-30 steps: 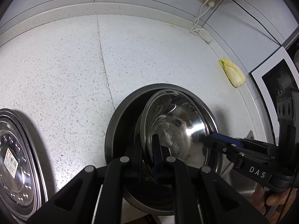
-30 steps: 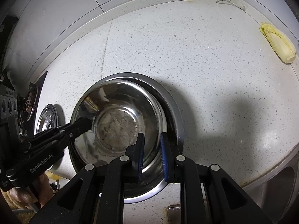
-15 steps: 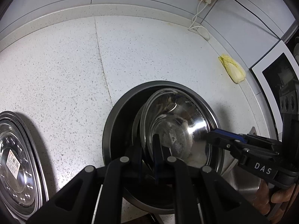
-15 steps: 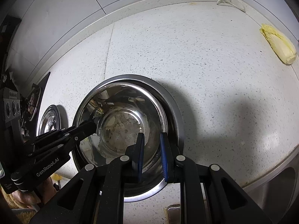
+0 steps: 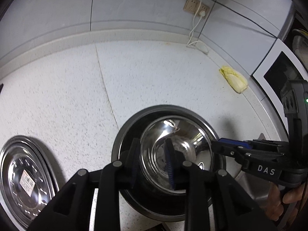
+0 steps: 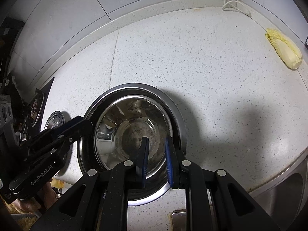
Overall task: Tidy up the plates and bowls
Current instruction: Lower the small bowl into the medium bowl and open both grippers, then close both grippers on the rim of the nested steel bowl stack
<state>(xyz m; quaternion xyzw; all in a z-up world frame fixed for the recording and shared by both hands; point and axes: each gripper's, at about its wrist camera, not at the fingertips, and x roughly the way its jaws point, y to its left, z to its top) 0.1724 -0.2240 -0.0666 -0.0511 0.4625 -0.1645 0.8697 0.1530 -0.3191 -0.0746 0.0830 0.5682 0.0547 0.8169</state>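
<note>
A small shiny steel bowl (image 5: 184, 138) (image 6: 123, 127) sits inside a larger dark steel bowl (image 5: 167, 106) (image 6: 134, 85) on the speckled white counter. My left gripper (image 5: 152, 148) is opening; its fingers straddle the small bowl's left rim without pressing on it. It shows from the side in the right wrist view, left gripper (image 6: 84, 123). My right gripper (image 6: 156, 142) is shut on the small bowl's near right rim, and its tip appears as the right gripper (image 5: 217, 146) in the left wrist view. A flat steel plate (image 5: 25, 177) (image 6: 54, 119) with a sticker lies to the left.
A napa cabbage (image 5: 233, 80) (image 6: 283, 48) lies by the back right wall. Wall sockets with a white cable (image 5: 195, 5) hang above the counter. A white appliance (image 5: 279, 71) stands at right, a sink (image 6: 279, 188) at the front right, a stove (image 6: 36, 105) at far left.
The left jaws have opened off the small bowl's rim and the left gripper has drawn up and back. The small bowl has settled level in the larger one. The right gripper holds still.
</note>
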